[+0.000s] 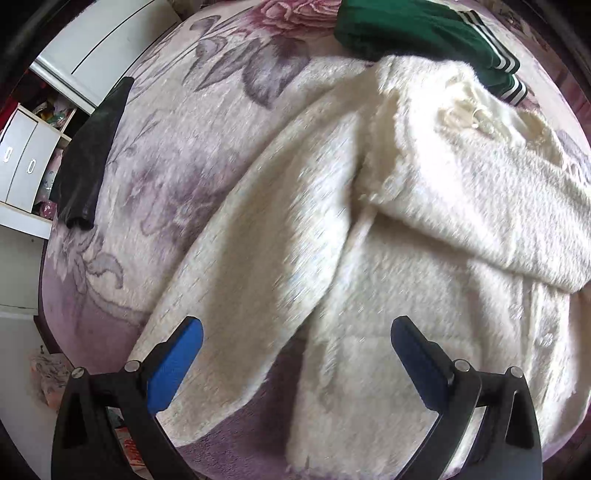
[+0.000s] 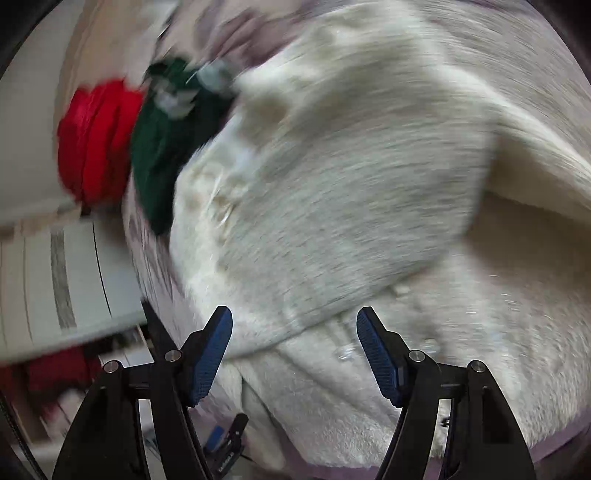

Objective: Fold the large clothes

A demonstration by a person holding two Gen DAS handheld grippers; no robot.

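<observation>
A floral blanket (image 1: 177, 177) covers the bed. At nine o'clock lies a black garment (image 1: 90, 158), with white cabinets (image 1: 22, 166) beyond it. A green striped garment (image 1: 424, 29) sits at twelve o'clock, beside a red bundle (image 2: 96, 140).

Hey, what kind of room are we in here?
Probably a bedroom at home. The cream fleece coat lies on a floral plush blanket that looks like a bed cover, and a white cabinet with drawers stands alongside.
</observation>
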